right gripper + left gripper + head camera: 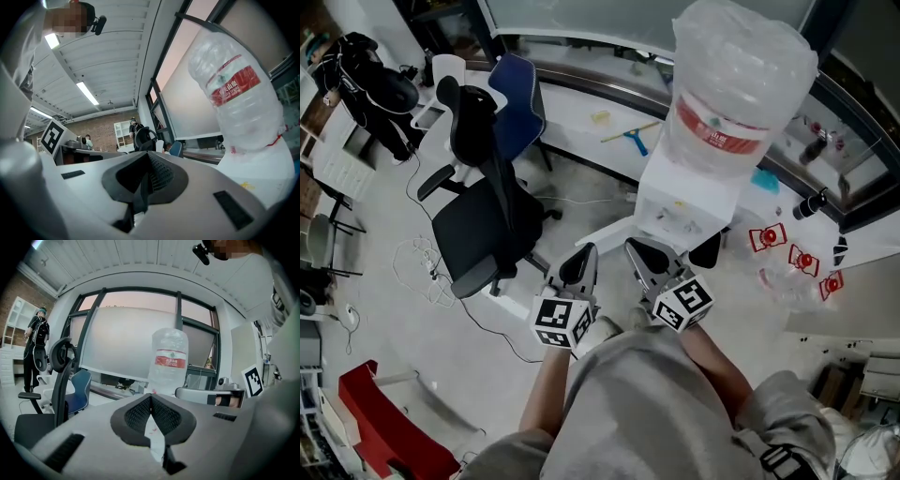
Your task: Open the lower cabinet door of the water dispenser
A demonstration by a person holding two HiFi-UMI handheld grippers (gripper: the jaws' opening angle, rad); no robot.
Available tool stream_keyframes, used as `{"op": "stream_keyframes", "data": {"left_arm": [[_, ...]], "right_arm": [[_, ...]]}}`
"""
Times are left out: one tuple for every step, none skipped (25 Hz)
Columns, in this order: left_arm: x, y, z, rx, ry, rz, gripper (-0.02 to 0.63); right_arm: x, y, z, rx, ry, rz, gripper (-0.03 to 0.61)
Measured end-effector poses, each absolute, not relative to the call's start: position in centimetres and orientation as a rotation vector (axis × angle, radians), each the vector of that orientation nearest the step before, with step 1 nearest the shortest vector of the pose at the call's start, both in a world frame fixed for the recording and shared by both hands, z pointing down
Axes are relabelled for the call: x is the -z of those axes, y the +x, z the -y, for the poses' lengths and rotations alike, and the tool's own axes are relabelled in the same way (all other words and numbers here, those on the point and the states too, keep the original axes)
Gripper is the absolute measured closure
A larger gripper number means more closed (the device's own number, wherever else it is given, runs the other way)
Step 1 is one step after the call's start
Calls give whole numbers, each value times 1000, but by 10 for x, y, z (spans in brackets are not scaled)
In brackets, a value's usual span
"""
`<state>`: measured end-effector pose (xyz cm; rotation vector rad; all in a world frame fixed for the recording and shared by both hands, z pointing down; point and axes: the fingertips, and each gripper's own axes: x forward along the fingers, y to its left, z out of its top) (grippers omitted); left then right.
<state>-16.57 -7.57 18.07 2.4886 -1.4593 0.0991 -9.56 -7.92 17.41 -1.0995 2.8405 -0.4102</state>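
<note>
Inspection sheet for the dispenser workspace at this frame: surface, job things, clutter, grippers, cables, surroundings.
Surface: grey floor.
Job's things: white water dispenser with bottle on top; its lower cabinet door shows in no view.
Clutter: black office chair close beside the dispenser; blue chair behind it; squeegee beyond.
Grippers: left gripper and right gripper both shut, empty, side by side short of the dispenser.
Cables: white cable looped on the floor by the office chair.
Surroundings: windows behind the dispenser; dark clothing hung at far left.
</note>
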Motion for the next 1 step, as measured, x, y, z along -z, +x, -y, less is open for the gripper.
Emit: {"op": "stream_keyframes", "data": {"left_arm": [[-181,-164,76,-100,2491,1458,606]], "right_arm": [[-175,-95,80,409,-1101,-2841,569]]}}
